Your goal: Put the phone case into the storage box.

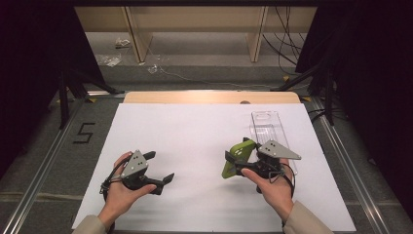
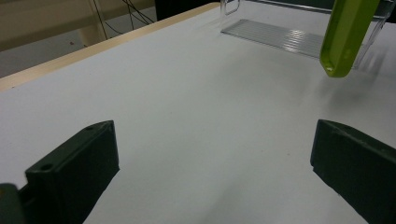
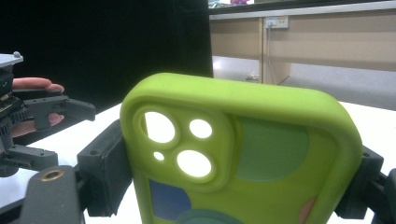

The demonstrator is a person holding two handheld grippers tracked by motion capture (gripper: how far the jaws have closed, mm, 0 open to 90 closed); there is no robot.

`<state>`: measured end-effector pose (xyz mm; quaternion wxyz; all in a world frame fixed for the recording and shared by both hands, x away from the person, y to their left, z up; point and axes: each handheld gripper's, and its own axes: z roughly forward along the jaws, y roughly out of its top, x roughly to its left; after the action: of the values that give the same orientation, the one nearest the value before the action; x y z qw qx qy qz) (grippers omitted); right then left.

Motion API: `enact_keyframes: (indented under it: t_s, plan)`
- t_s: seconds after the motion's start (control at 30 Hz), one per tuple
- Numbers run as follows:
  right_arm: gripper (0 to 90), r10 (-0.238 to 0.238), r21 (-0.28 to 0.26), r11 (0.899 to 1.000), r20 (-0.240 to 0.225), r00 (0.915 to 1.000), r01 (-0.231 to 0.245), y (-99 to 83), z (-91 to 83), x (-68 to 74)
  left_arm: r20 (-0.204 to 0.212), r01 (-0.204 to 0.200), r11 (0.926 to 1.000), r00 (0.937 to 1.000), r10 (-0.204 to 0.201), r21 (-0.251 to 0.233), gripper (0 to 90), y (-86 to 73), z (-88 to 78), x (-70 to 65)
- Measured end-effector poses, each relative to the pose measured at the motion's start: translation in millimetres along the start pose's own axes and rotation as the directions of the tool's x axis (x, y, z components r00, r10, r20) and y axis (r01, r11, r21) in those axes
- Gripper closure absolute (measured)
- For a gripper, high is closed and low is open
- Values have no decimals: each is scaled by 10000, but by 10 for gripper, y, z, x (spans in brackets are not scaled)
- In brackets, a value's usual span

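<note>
A lime-green phone case (image 1: 238,158) with camera cut-outs is lifted off the white table top (image 1: 195,131), and my right gripper (image 1: 237,165) is shut on its two long edges. In the right gripper view the case (image 3: 243,154) stands upright between the black jaws, cut-outs at the upper left. Just behind it lies a clear plastic packaging tray (image 1: 268,127). At the left of the table my left gripper (image 1: 160,166) is held open with nothing between its jaws. In the left gripper view the green case (image 2: 348,35) hangs in front of the clear tray (image 2: 289,37).
The white sheet covers a wooden table whose far edge (image 1: 209,97) shows bare. Metal rails (image 1: 341,146) run along both sides, and a "5" (image 1: 84,132) is marked on the floor at the left. Black stands, curtains and cables lie beyond.
</note>
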<state>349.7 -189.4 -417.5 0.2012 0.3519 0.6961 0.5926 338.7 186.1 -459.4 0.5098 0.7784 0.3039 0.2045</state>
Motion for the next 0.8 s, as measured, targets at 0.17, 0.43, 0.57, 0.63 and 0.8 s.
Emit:
enact_keyframes:
  t_s: [0.17,0.43,0.57,0.63,0.8]
  plan:
    - [182,20,-31,10000,-1,10000,-20,4,-8,-9,56,-22,10000,10000,21,86,3,-16,12,-9]
    - [182,5,-63,10000,-8,10000,-5,8,-5,-9,89,9,10000,10000,-10,95,3,-23,17,-13]
    - [182,50,3,10000,61,10000,-50,9,5,-28,111,16,10000,9999,-17,98,3,-35,17,-6]
    - [182,64,-26,10000,65,10000,-63,10,11,-37,131,67,9999,9999,-69,132,4,-34,18,-2]
    - [182,60,-74,10000,144,9999,-59,29,4,-78,84,22,9999,10000,-23,125,4,-26,27,-15]
